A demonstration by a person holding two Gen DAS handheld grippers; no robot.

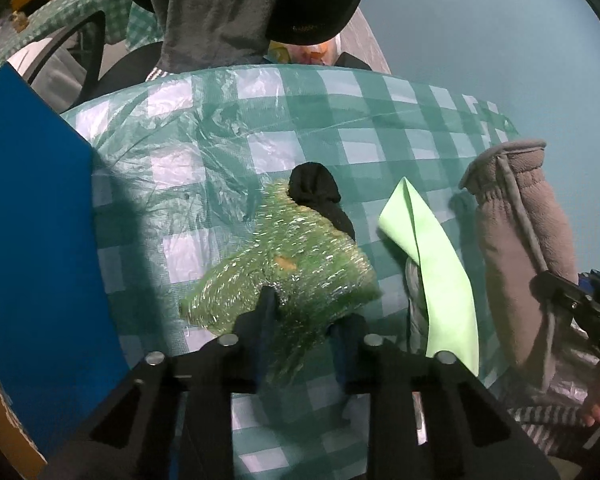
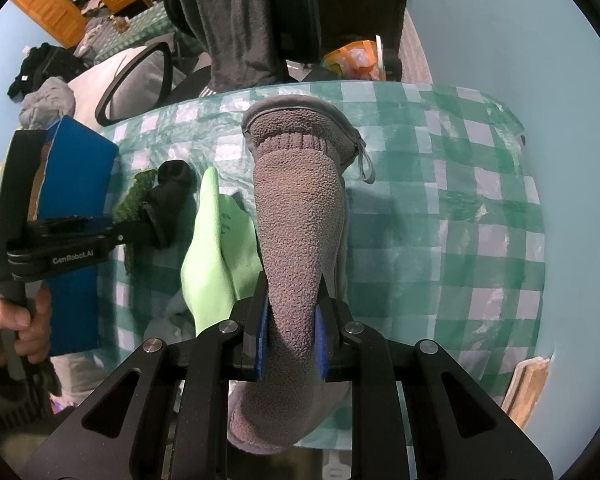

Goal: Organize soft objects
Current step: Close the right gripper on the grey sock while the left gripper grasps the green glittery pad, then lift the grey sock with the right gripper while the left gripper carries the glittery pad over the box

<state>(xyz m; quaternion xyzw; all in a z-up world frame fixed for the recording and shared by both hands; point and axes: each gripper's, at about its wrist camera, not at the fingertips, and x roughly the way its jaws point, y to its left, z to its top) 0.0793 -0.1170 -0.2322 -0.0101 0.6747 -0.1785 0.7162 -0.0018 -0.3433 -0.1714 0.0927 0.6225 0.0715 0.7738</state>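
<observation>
A table under a green-and-white checked plastic tablecloth [image 1: 340,120] carries a small heap of soft things. The left gripper [image 1: 300,320] points steeply down over a green bubble-wrap pouch [image 1: 292,276] lying in the middle of the tabletop; its black fingers [image 1: 266,304] straddle the pouch's near edge and pinch the crinkled film, which bunches up between them. A black rolled sock [image 1: 316,192] lies at the pouch's far end, touching it. Just right of the pouch a light green folded cloth [image 1: 440,280] stands up in a peak. At the tabletop's left edge a blue cardboard box [image 1: 32,240] stands with its wall upright.

The right gripper [image 2: 290,320] is clamped on a grey-brown fleece mitten [image 2: 300,220], blue pads [image 2: 320,340] squeezing its narrow end, the grey-edged cuff pointing toward the table's far edge. A bare hand [image 2: 24,320] holds the left gripper's handle in the right wrist view. Behind the far edge stands a person in grey trousers [image 2: 236,20].
</observation>
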